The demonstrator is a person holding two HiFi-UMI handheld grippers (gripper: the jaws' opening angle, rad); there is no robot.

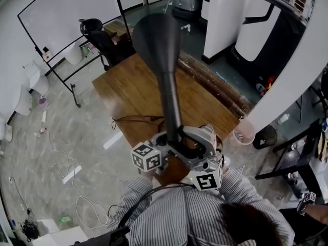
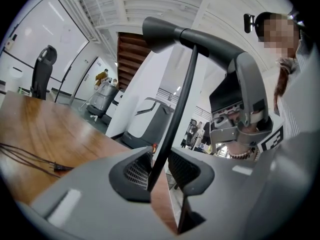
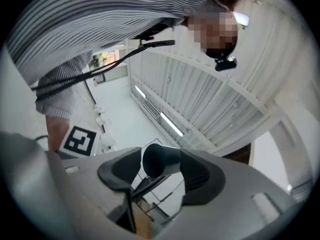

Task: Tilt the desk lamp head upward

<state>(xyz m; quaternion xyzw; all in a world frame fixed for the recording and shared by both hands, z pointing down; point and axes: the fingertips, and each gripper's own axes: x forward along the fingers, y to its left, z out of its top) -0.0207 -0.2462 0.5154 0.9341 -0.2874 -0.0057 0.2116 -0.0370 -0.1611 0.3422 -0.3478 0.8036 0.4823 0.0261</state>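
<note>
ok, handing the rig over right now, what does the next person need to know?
Left gripper: lamp stem between its fingers; can't tell whether they press on it.
Right gripper: open wide, lamp head between its fingers.
Lamp is at the wooden table's near end, head already angled upward, so the tilt looks done.
Left to do: probably back both grippers off and check the head holds its angle.

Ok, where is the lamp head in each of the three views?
Head view: the lamp head is the dark cone from top centre to mid-frame.
Left gripper view: across the top, flared end at left.
Right gripper view: low centre, between the jaws of the right gripper.
Shared landmark: the wooden table, behind the cone in the head view, lower left in the left gripper view; the third shows only a brown sliver.
</note>
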